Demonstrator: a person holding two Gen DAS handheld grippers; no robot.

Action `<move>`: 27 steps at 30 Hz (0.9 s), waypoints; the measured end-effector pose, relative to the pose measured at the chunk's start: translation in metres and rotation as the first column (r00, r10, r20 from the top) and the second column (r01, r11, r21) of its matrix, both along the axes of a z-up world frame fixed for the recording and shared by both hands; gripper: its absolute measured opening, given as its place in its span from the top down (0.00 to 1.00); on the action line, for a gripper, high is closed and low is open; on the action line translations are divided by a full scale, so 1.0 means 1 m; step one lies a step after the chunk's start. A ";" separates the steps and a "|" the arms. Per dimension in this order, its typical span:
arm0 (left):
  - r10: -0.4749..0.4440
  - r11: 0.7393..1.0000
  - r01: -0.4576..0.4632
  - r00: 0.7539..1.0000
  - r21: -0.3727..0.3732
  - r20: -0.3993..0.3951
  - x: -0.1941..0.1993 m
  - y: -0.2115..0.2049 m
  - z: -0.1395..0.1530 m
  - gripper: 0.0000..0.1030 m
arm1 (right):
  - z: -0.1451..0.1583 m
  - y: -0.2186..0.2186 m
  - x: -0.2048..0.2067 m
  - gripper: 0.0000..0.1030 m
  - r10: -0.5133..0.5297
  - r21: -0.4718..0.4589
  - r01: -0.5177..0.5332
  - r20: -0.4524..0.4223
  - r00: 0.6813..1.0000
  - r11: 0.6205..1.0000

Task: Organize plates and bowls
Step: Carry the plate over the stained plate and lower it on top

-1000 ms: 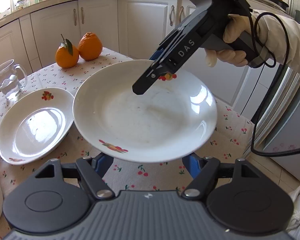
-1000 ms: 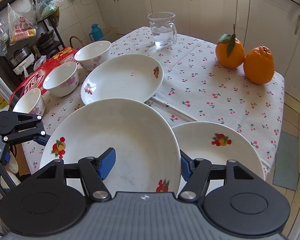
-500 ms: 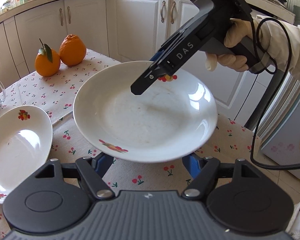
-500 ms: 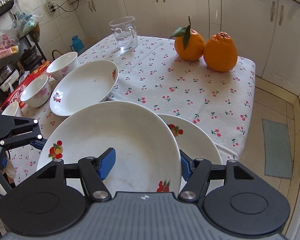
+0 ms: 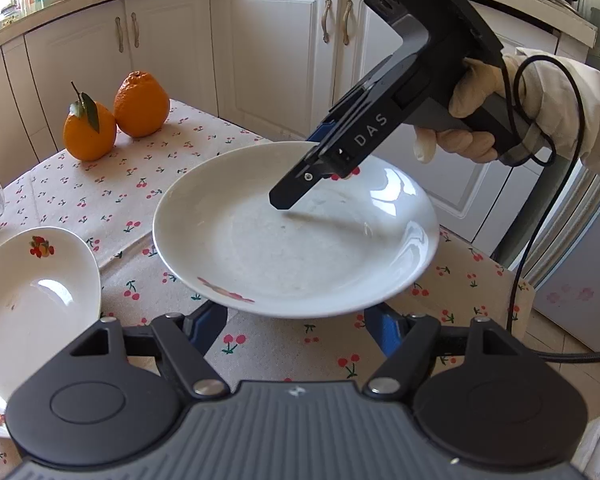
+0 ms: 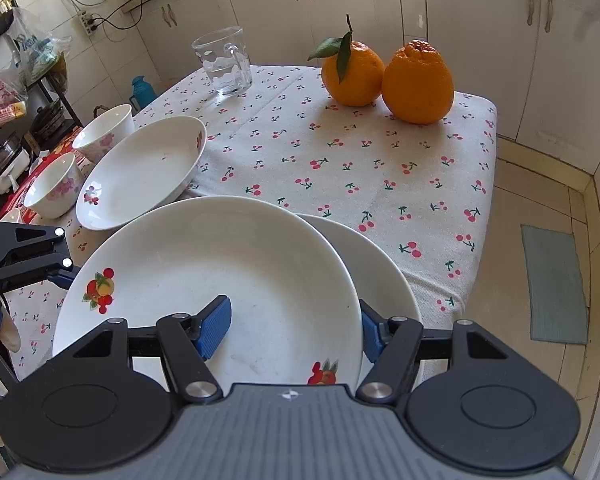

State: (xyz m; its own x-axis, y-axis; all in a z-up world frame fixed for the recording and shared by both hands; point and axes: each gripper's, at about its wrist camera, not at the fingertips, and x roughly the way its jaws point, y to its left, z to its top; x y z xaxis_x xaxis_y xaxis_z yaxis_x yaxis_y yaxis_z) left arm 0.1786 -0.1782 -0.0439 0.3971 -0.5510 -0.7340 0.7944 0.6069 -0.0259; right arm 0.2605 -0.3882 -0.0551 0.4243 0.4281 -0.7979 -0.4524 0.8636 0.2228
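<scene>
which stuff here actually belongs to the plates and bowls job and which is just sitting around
Part of the job:
- held plate, gripped at its rim by the right gripper
- plate beneath it
- oval dish
- two small bowls

Just lying about:
- two oranges
- glass mug
- cherry-print tablecloth

Table covered with white cherry-print cloth. Far side: two oranges touching, one with leaf; glass mug to their left. Left edge: oval dish, two floral bowls beyond it. Near edge: white plate, mostly hidden.
</scene>
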 end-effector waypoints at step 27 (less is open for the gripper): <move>-0.014 1.000 0.014 1.000 -0.008 -0.013 0.010 -0.004 -0.010 0.23 | -0.001 -0.021 -0.025 0.30 -0.079 0.008 0.079 -0.014 0.997 0.997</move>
